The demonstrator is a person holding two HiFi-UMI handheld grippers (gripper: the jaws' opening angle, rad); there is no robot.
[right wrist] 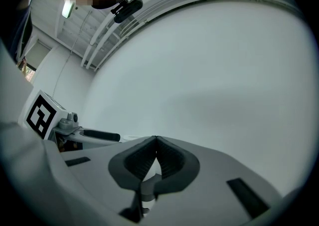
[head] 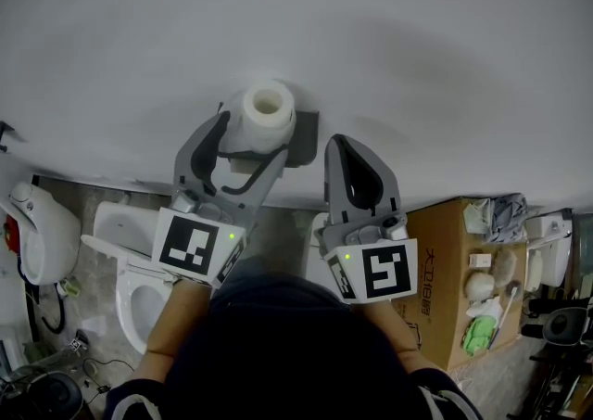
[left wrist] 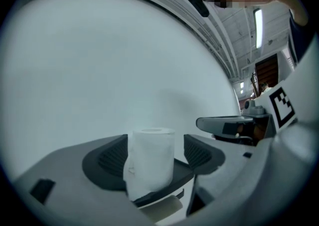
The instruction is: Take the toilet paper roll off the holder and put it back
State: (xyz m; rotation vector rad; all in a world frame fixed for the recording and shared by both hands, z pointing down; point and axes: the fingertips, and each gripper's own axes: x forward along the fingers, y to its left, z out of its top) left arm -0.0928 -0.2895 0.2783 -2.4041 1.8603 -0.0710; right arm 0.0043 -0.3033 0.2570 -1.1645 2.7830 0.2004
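A white toilet paper roll (head: 267, 115) stands upright on a dark grey holder (head: 304, 135) fixed to the white wall. My left gripper (head: 252, 138) is open wide, one jaw on each side of the roll. In the left gripper view the roll (left wrist: 149, 162) stands between the ribbed pads (left wrist: 199, 152), with a gap showing on its right side, and rests on the holder's shelf (left wrist: 167, 193). My right gripper (head: 337, 142) is shut on nothing, just right of the holder and pointing at the wall. Its pads (right wrist: 167, 157) meet at the tips.
The white wall (head: 417, 57) fills the upper part of the view. Below it, white toilets (head: 125, 265) stand at the left beside a further white fixture (head: 42, 233). A cardboard box (head: 445, 260) with small items on it stands at the right.
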